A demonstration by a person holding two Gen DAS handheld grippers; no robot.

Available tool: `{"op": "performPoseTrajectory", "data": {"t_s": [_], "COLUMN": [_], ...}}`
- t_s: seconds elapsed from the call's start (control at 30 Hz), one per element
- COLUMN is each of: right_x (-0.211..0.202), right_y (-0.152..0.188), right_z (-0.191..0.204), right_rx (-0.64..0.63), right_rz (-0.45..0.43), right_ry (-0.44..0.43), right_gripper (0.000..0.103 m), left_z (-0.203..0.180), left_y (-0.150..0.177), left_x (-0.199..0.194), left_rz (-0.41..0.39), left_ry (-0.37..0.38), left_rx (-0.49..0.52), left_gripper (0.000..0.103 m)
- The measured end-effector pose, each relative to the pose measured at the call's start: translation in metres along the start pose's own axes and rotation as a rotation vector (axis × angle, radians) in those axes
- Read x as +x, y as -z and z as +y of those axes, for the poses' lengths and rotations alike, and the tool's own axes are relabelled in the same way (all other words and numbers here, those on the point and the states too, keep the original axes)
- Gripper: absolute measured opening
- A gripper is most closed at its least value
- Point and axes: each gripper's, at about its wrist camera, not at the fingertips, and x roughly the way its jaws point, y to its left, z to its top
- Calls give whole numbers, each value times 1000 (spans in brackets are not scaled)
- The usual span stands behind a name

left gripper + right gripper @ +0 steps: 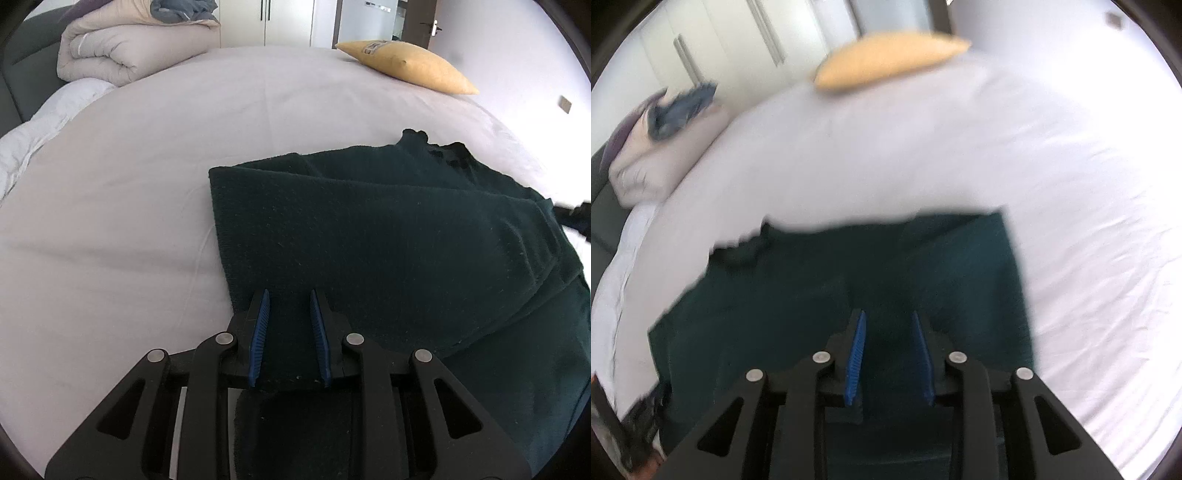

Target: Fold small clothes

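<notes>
Two grippers are working one dark green knitted garment point(388, 236), which lies partly folded on the bed point(147, 184) near your edge of the pale sheet, well apart from the yellow pillow point(406, 62) and the rolled duvet point(107, 48) at the far side. You have a wide panel already doubled over, its neat straight edge showing on the side toward the duvet, while looser layers bunch on the opposite side. Your left gripper point(288, 332) has a strip of the near hem lying between its blue pads, which are only narrowly parted; it looks like a light pinch. Your right gripper point(890, 354) hangs over the cloth with its pads parted and nothing clearly caught between them, though that view is blurred. To fold well, keep the hem taut on the left, take a matching corner with the right, and carry both over evenly so the far edges align; smooth the bunched layers first, or they may be creased into the fold.
</notes>
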Motion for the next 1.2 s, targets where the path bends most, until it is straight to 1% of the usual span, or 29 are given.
{"op": "performPoseTrajectory", "data": {"t_s": [0.03, 0.07, 0.17, 0.23, 0.27, 0.3, 0.33, 0.37, 0.4, 0.43, 0.47, 0.5, 0.57, 0.6, 0.63, 0.67, 0.7, 0.73, 0.77, 0.8, 0.83, 0.87, 0.93, 1.0, 1.07, 1.13, 1.2], "right_x": [-6, -8, 3, 17, 29, 40, 53, 58, 60, 63, 64, 63, 56, 49, 44, 38, 29, 25, 22, 26, 31, 41, 39, 39, 38, 41, 42], "right_y": [0, 0, 8, 14, 17, 18, 18, 16, 14, 10, 7, 6, 5, 5, 6, 6, 8, 11, 15, 20, 22, 30, 38, 39, 39, 39, 40], "right_z": [5, 12, 47, 63, 68, 67, 62, 52, 46, 36, 25, 18, 8, 5, 4, 4, 13, 18, 29, 42, 49, 56, 56, 53, 49, 50, 51], "right_rx": [-4, -18, -104, -124, -128, -114, -78, -31, -1, 37, 80, 98, 115, 125, 130, 125, 99, 80, 57, 21, -7, -48, -92, -86, -67, -64, -64], "right_rz": [-19, -19, 46, 85, 114, 134, 151, 133, 125, 134, 139, 136, 106, 90, 81, 69, 52, 50, 63, 106, 143, 189, 129, 112, 116, 114, 102], "right_ry": [-50, -99, -250, -315, -330, -321, -327, -370, -394, -426, -443, -446, -417, -390, -381, -394, -436, -468, -503, -528, -520, -491, -501, -530, -542, -547, -547], "right_gripper": [30, 30, 30, 31, 35, 36, 35, 30, 26, 23, 18, 17, 17, 18, 19, 26, 31, 33, 43, 55, 59, 61, 61, 60, 59, 58, 54], "left_z": [0, 0, 1, 0, 1, 3, 2, 4, 5, 6, 7, 7, 7, 7, 7, 7, 8, 8, 10, 15, 23, 32, 47, 61, 68, 76, 85], "left_y": [1, 1, 2, 4, 5, 6, 5, 6, 6, 7, 8, 8, 9, 9, 9, 9, 9, 9, 9, 8, 5, 0, -12, -30, -42, -51, -62], "left_x": [0, 0, -1, -1, -2, -2, 0, 0, 0, -1, -1, -1, -1, -1, -1, -2, -1, -2, -4, -7, -11, -14, -17, -7, 8, 32, 47], "left_rz": [-2, -2, -3, -3, -3, -3, -3, -3, -2, -3, -5, -6, -8, -9, -9, -10, -11, -12, -17, -19, -6, 2, -8, 6, 26, 70, 69], "left_ry": [-1, -2, -8, -10, -9, -3, 2, 9, 14, 17, 18, 18, 14, 13, 12, 12, 12, 15, 27, 51, 98, 146, 233, 298, 316, 328, 354], "left_rx": [-2, -3, 0, 2, 0, -6, -11, -19, -24, -29, -32, -33, -31, -31, -30, -30, -30, -32, -41, -60, -102, -147, -207, -242, -247, -276, -327], "left_gripper": [22, 22, 22, 22, 22, 22, 22, 22, 22, 22, 22, 22, 22, 22, 22, 22, 22, 22, 23, 23, 23, 23, 23, 23, 23, 23, 23]}}
